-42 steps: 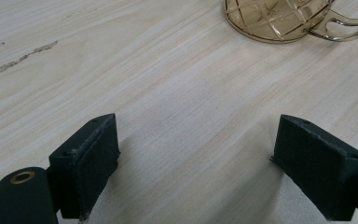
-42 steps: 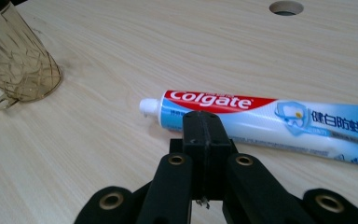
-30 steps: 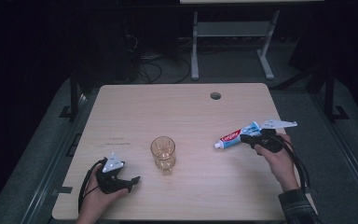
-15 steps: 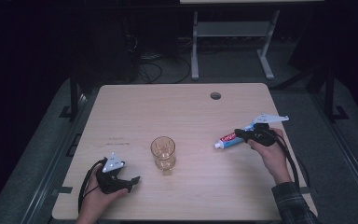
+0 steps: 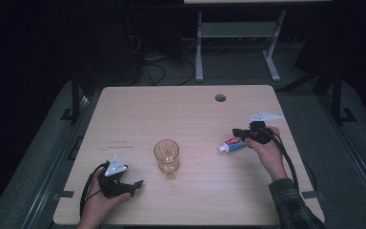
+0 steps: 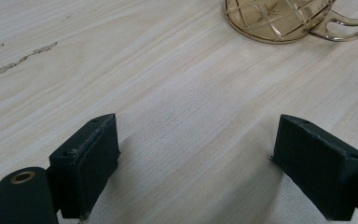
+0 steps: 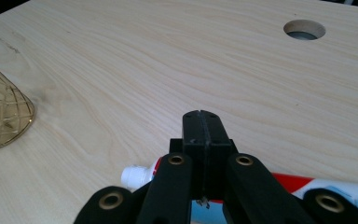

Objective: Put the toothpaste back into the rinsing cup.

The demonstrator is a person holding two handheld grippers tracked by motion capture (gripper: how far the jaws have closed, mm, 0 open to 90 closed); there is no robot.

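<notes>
A red, white and blue toothpaste tube [image 5: 232, 144] lies flat on the wooden table [image 5: 171, 109] at the right, white cap pointing left. My right gripper [image 5: 238, 133] hovers just over its tail end. Its jaws are shut flat against each other with nothing between them. In the right gripper view the shut gripper [image 7: 204, 126] points across the tube [image 7: 345, 191], whose cap [image 7: 135, 175] sticks out at the left. An amber cut-glass mug [image 5: 167, 155] stands upright mid-table. My left gripper [image 5: 136, 185] rests at the front left, open [image 6: 205, 163] and empty, with the mug [image 6: 279, 18] ahead.
A round cable hole [image 5: 220, 98] sits in the table near its far edge, also seen ahead of the right gripper [image 7: 304, 29]. A white desk frame [image 5: 238, 33] stands on the dark floor behind the table. Black cables trail from both grippers.
My right gripper has slid left and slightly farther from the person, coming over the tube's tail. The tube has stayed where it lay. The left gripper and mug have not moved.
</notes>
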